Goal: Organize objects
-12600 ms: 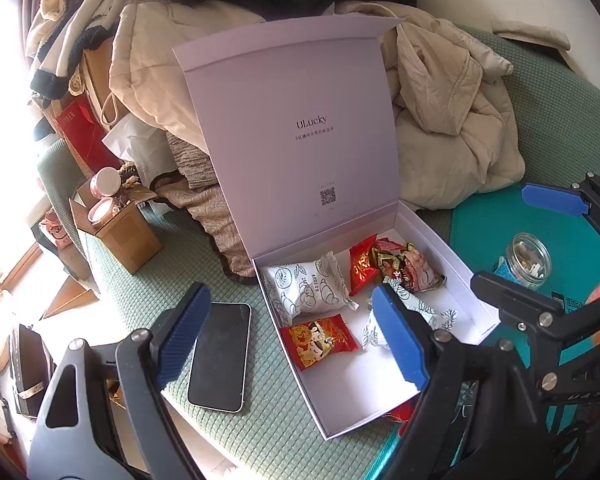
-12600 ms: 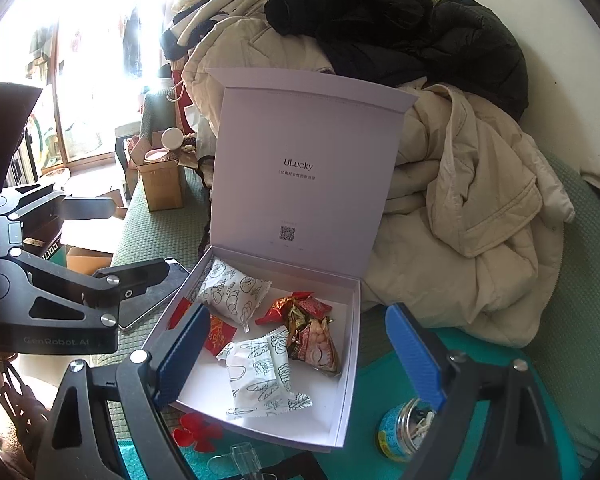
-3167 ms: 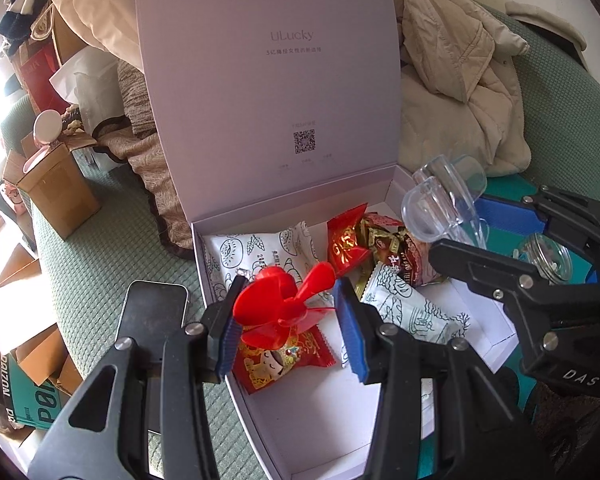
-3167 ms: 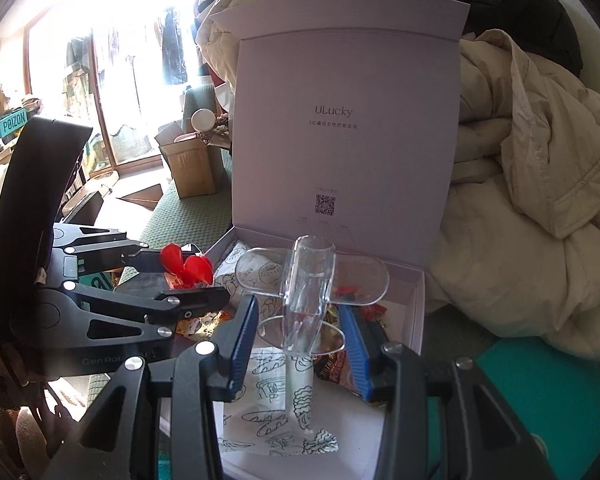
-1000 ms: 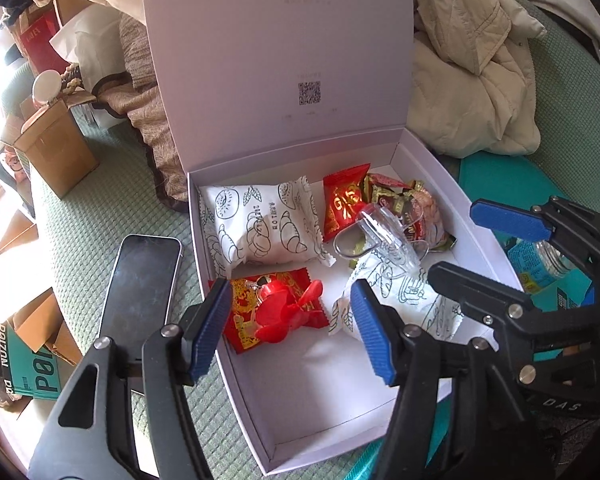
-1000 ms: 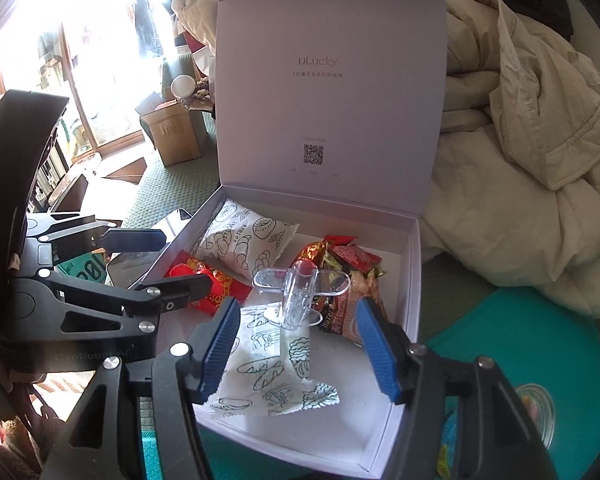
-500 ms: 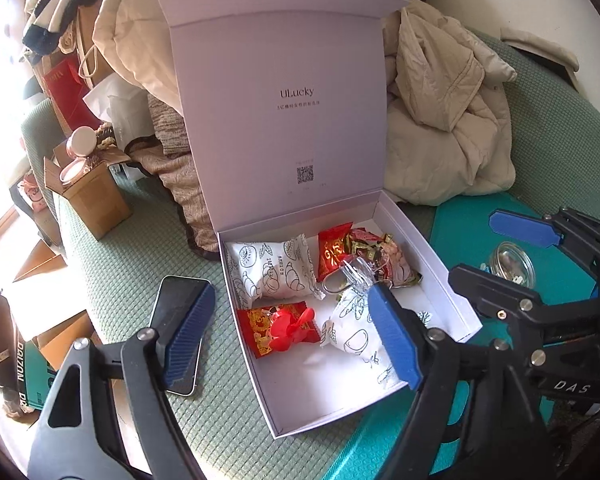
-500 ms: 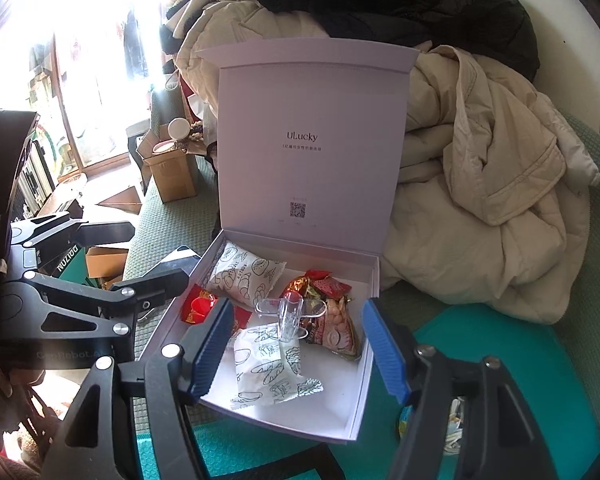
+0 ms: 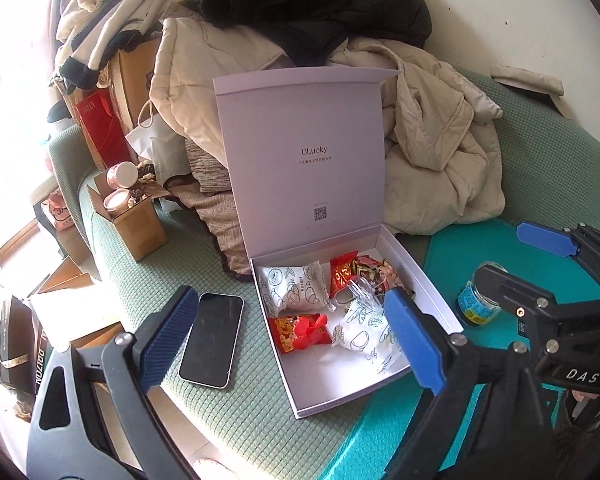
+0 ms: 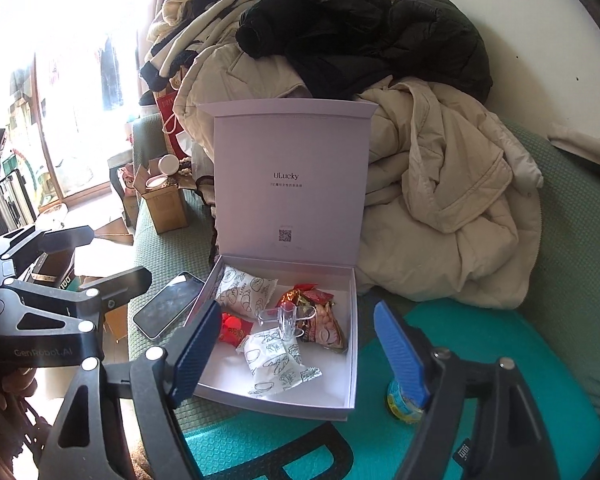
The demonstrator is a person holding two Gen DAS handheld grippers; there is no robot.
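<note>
Box [image 9: 342, 394] sits open on the green cushion [image 9: 236, 420], lid propped up against a heap of coats [image 9: 432, 152]. Going from left: a phone [image 9: 212, 340] lies just beside its left wall, then inside lie a white bun packet [image 9: 292, 286], a red toy [image 9: 310, 328] on a red packet, a clear plastic piece [image 10: 286, 318] across the snacks, and a second white packet [image 10: 276, 362]. Right of the box, a small jar [image 9: 474, 300] stands on the teal mat [image 9: 496, 248]. Left gripper [image 9: 292, 340] and right gripper [image 10: 294, 354] both hang above, jaws opening wide with nothing held. Both drops look finished; the jar seems the next pick, needing the right gripper lowered around it.
</note>
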